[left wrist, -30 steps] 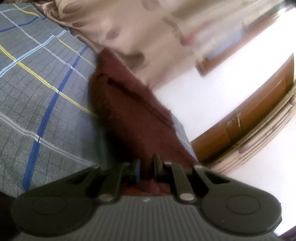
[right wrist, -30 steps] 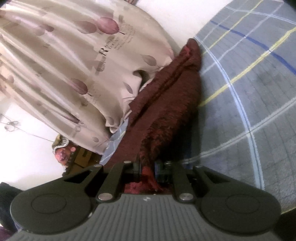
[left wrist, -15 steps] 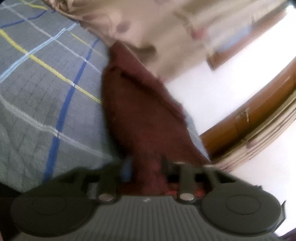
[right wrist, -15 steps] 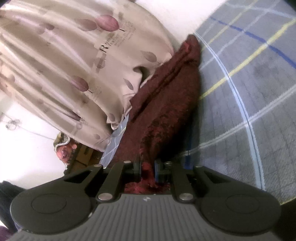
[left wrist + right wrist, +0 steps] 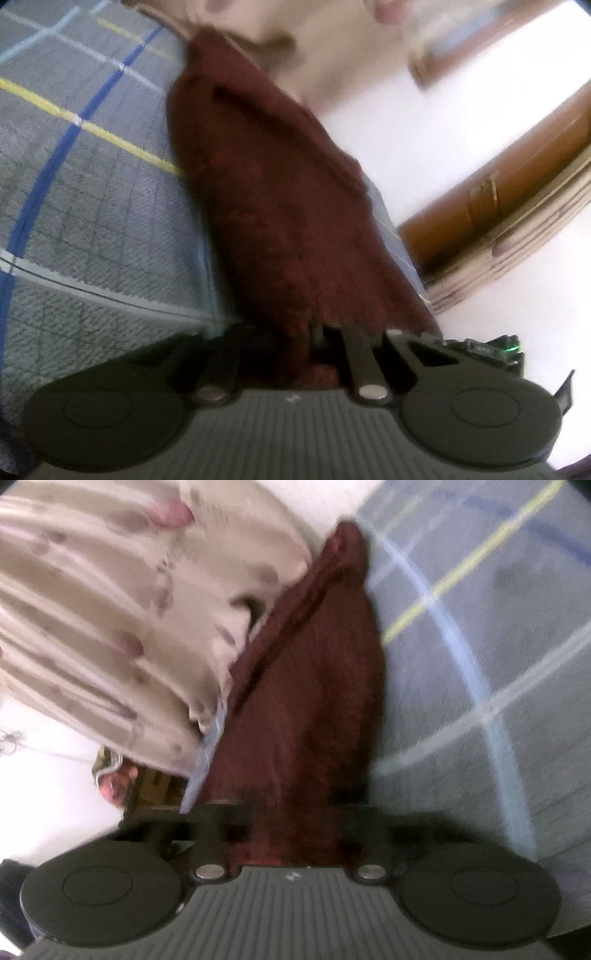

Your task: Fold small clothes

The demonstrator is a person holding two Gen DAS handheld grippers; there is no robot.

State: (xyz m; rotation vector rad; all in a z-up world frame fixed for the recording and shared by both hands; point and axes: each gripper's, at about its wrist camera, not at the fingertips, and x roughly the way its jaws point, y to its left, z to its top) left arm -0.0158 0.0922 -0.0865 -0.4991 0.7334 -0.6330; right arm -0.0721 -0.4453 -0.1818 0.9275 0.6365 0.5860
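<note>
**Both grippers spread apart over a dark red garment on a checked bedspread**

Since half a second ago, the fingers of both grippers have parted: earlier they pinched the cloth closely, and now the fabric bulges through a wider gap in each view. Both current pictures are blurred by motion.

From the left wrist view, the left gripper (image 5: 295,339) has its fingers set fairly wide, with the near end of the dark red fuzzy garment (image 5: 273,206) lying between them. Whether the pads press the cloth cannot be told.

From the right wrist view, the right gripper (image 5: 295,812) also stands wide, its fingers smeared to dark patches on either side of the garment (image 5: 314,709). The cloth runs between them, but contact cannot be judged.

The garment lies as a long, narrow, folded strip along the edge of the bed, on a grey bedspread (image 5: 92,206) crossed with blue, yellow and white lines. It stretches away from each gripper toward the other end.

Beside that edge hangs a beige curtain (image 5: 110,609) with purple leaf shapes, touching or overlapping the garment's side. A brown wooden door (image 5: 509,192) shows beyond a white wall in the left view.
</note>
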